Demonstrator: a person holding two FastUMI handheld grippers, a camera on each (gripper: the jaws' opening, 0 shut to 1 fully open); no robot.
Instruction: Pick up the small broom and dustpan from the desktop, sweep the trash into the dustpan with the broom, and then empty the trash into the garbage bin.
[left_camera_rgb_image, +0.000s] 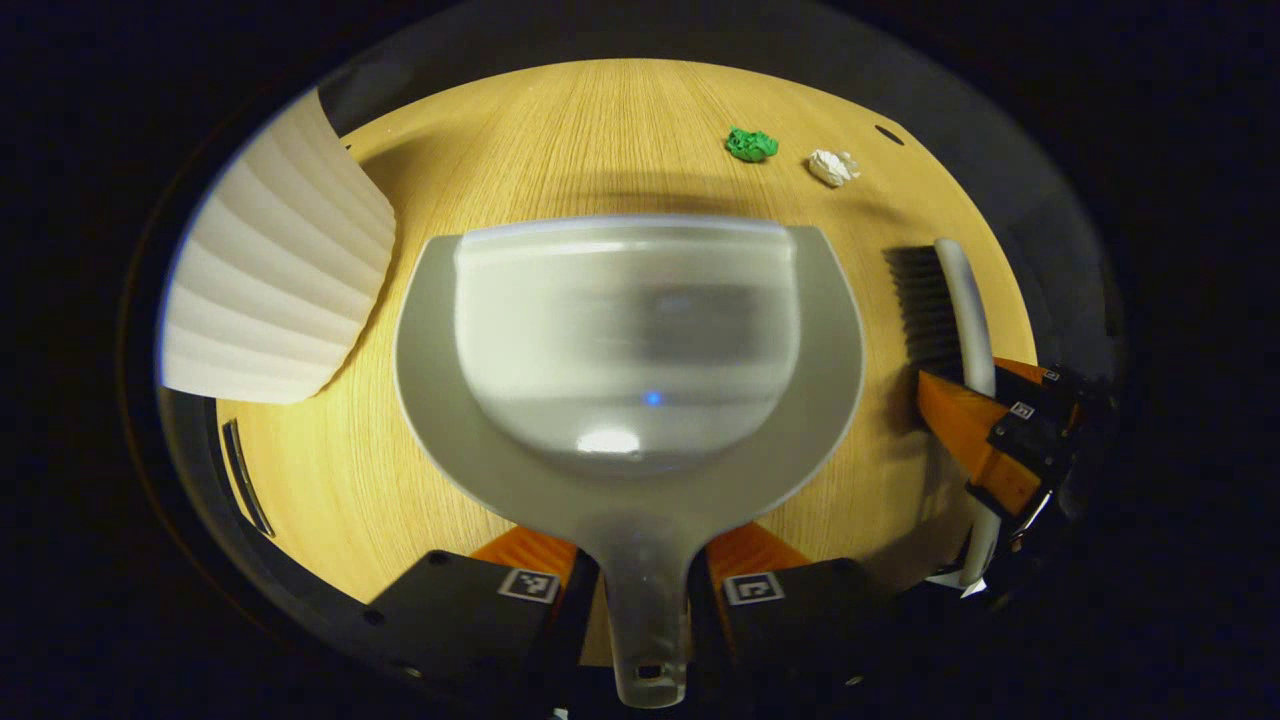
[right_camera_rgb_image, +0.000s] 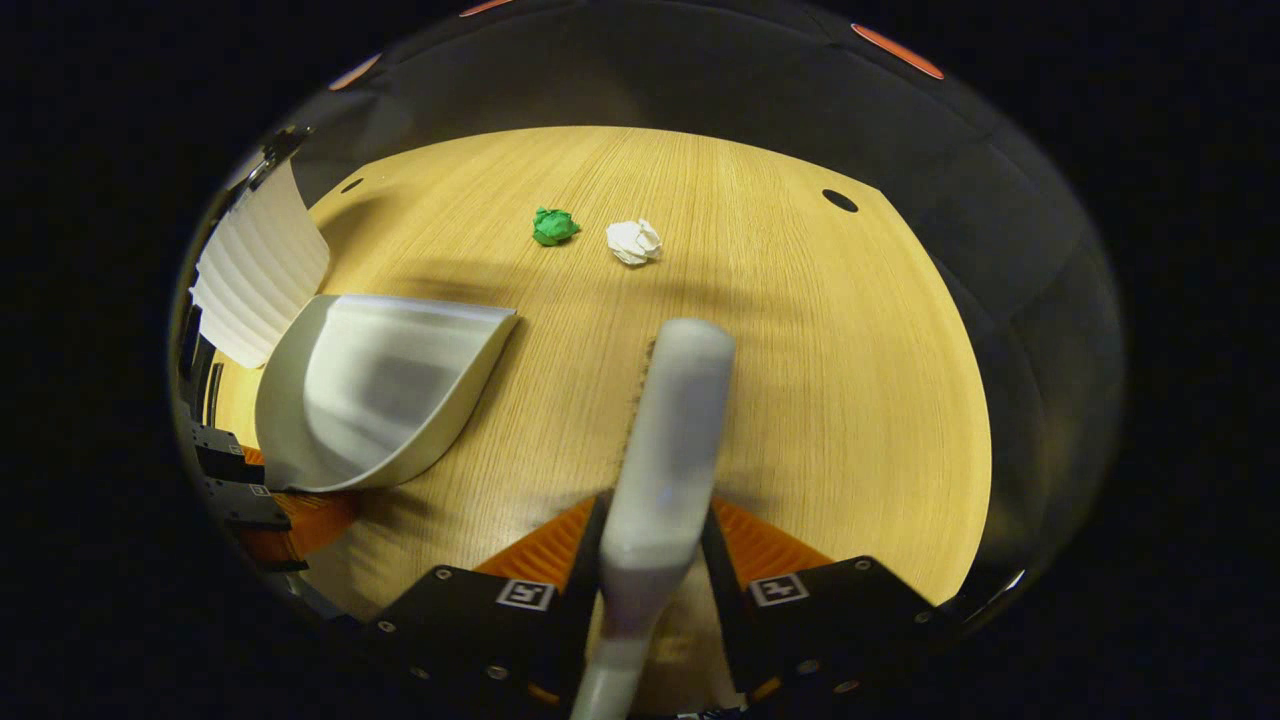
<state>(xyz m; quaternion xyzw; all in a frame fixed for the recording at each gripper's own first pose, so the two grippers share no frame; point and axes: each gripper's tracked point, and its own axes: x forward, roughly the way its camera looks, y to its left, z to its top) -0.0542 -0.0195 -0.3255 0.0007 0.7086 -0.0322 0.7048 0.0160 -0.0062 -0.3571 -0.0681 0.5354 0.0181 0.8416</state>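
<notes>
Dustpan handle clamped in left tongs; broom clamped in right tongs; green wad, white wad ahead on table.

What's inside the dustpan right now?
The dustpan, held by the left gripper, looks empty: only glare and a blurred reflection in its scoop. The green paper ball and white paper ball lie on the desktop beyond it. The desktop beneath is covered.

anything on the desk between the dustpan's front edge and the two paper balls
Nothing: in the left gripper view, bare desktop runs from the dustpan lip to the green paper ball and white paper ball. The right gripper view shows the same.
</notes>
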